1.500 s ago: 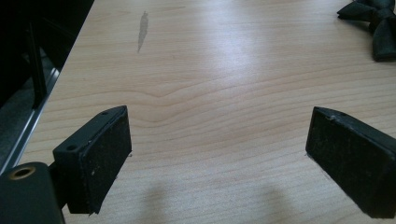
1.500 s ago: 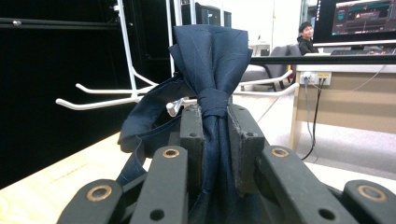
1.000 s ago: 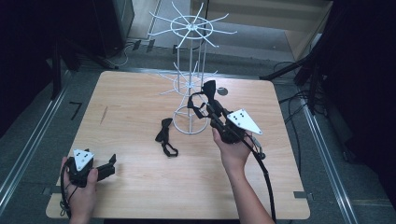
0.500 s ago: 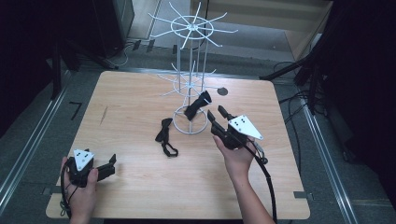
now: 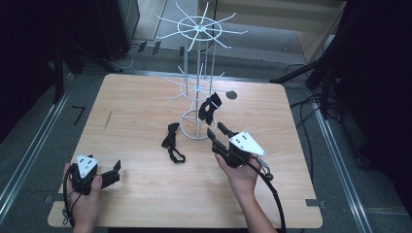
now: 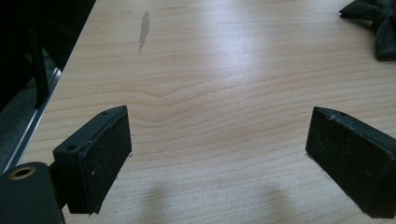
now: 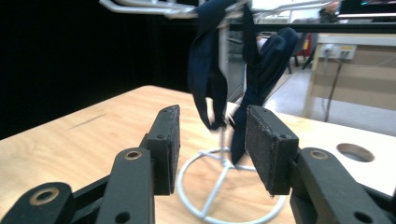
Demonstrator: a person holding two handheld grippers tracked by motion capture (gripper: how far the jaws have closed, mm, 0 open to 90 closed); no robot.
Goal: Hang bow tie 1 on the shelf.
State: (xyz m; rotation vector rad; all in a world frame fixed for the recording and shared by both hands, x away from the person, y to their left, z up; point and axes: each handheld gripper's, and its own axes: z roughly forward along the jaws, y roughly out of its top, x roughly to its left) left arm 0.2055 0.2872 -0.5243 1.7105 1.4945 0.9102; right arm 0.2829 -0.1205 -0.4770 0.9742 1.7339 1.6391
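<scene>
Right tongs [image 5: 217,132] sit just in front of the white wire rack [image 5: 199,73], held in the right hand [image 5: 240,172] near the middle of the tabletop [image 5: 136,111]. Jaws have just been opening and stand part open, nothing pressed between the pads. In the right gripper view the right tongs [image 7: 212,135] point at the rack's round base [image 7: 229,191], with the hanging dark bow tie [image 7: 233,60] just beyond the jaw tips, not touched by them.

That hanging bow tie [image 5: 210,108] dangles from a lower arm of the rack, above the base ring, a little blurred in the right gripper view.

A second bow tie [image 5: 171,141] lies flat on the tabletop, just left of the rack base, strap looped toward the near edge. Its corner shows at the top right of the left gripper view [image 6: 373,23].

Left tongs [image 5: 112,172] rest low at the near left corner of the tabletop in the left hand [image 5: 85,194], well apart from the rack and both ties. Left gripper view: left tongs [image 6: 217,158] wide open, bare wood between the pads, nothing held.

Round hole [image 5: 231,95] in the tabletop behind the rack.
</scene>
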